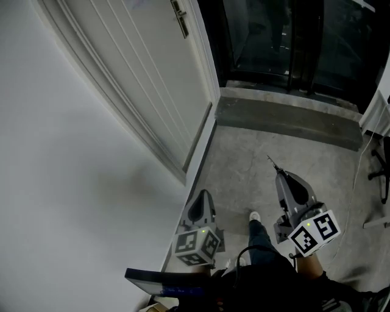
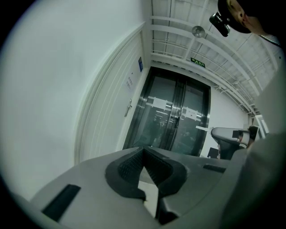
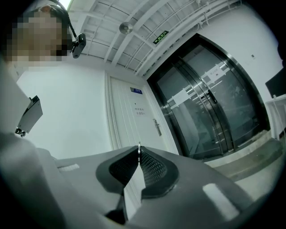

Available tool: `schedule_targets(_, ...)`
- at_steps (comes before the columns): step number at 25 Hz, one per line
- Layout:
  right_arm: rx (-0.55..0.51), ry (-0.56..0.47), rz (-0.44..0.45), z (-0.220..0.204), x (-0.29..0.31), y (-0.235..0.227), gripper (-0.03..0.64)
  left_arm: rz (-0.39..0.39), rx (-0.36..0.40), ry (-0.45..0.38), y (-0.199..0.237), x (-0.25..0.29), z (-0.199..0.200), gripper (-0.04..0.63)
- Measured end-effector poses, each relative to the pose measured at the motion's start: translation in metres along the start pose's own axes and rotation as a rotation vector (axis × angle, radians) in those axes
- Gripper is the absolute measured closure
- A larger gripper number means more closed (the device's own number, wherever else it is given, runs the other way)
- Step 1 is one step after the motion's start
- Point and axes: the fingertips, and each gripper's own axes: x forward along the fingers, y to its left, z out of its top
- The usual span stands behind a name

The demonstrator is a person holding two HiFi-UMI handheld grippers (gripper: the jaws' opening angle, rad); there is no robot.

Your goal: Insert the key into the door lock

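Note:
A white door (image 1: 146,79) stands in the wall at the left, with its metal handle and lock plate (image 1: 180,18) high up and far from both grippers. That handle (image 3: 157,127) shows small in the right gripper view, and the handle (image 2: 128,107) is also small in the left gripper view. My right gripper (image 1: 279,173) is shut on a thin metal key (image 1: 272,162), whose tip (image 3: 139,150) pokes out between the jaws. My left gripper (image 1: 204,196) hangs low beside the wall, its jaws shut (image 2: 143,151) with nothing seen in them.
Dark glass double doors (image 1: 286,42) stand straight ahead behind a raised concrete step (image 1: 286,119). A chair base (image 1: 381,170) sits at the right edge. A person's leg and white shoe (image 1: 255,217) are between the grippers. A blue sign (image 3: 136,91) is fixed on the door.

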Motion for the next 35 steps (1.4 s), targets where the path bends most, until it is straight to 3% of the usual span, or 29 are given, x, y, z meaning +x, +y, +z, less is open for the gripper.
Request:
schedule_targets(5,-0.011,0.009,0.05,0.01,0.076,-0.041,0.606,0.042,-0.005,-0.036,0.014,0.074,0.023,0.595)
schedule_targets(12,-0.042,0.011,0.091,0.039,0.167,-0.112,0.606,0.045,-0.005,-0.075,-0.001,0.188,0.057,0.595)
schedule_targets(21,-0.008,0.033,0.117,0.048,0.242,-0.182,0.606,0.06,-0.007,-0.059,-0.013,0.289,0.069,0.595)
schedule_targets(29,0.003,0.033,0.098,0.04,0.31,-0.223,0.605,0.06,0.005,-0.046,0.01,0.368,0.076,0.595)
schedule_targets(35,-0.014,0.015,0.102,0.037,0.397,-0.247,0.606,0.06,-0.003,-0.083,0.053,0.448,0.107,0.595)
